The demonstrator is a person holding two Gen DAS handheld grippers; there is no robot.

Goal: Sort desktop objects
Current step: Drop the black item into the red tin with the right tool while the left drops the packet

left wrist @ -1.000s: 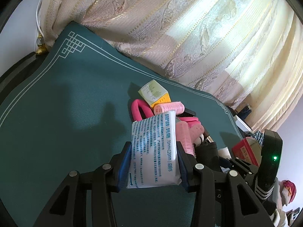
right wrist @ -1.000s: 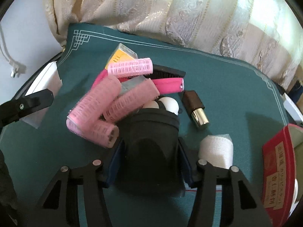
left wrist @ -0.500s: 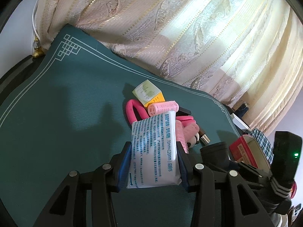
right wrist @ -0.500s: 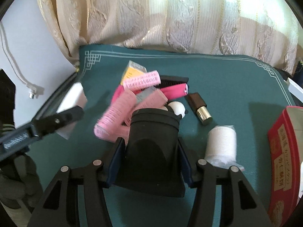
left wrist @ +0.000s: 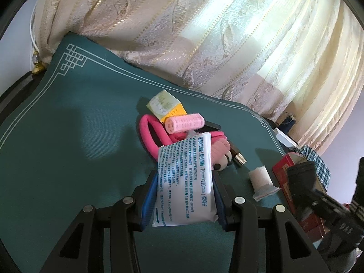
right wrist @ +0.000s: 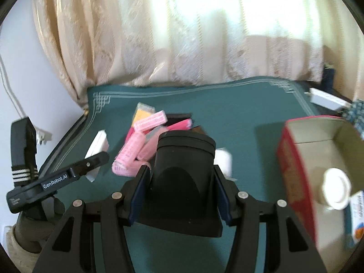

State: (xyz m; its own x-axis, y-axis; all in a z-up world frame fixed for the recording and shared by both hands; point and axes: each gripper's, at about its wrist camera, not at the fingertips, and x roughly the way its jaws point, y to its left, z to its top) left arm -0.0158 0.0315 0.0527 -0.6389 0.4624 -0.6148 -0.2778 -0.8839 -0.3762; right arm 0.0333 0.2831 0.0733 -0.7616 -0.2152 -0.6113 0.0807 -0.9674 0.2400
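My left gripper (left wrist: 184, 177) is shut on a white sachet with blue print (left wrist: 185, 182), held above the green mat (left wrist: 68, 136). My right gripper (right wrist: 182, 175) is shut on a black jar-shaped object (right wrist: 185, 182), held above the mat (right wrist: 238, 118) to the left of the open red box (right wrist: 293, 177). A pile lies mid-mat: pink hair rollers (right wrist: 132, 157), a pink roller (left wrist: 184, 124), a pink loop (left wrist: 147, 136), a yellow-green packet (left wrist: 165, 105), and a dark lipstick tube (left wrist: 237, 155). A white gauze roll (left wrist: 260, 178) lies beside the box.
The red box (left wrist: 282, 175) holds a white round lid (right wrist: 335, 186) and a printed packet (right wrist: 358, 216). Checked cloth (left wrist: 316, 159) lies behind it. A curtain (left wrist: 204, 34) hangs along the mat's far edge. My left gripper shows at the left in the right wrist view (right wrist: 63, 177).
My right gripper has lifted the black object off the pile and swung right toward the red box. My left gripper has kept the sachet and pulled back slightly.
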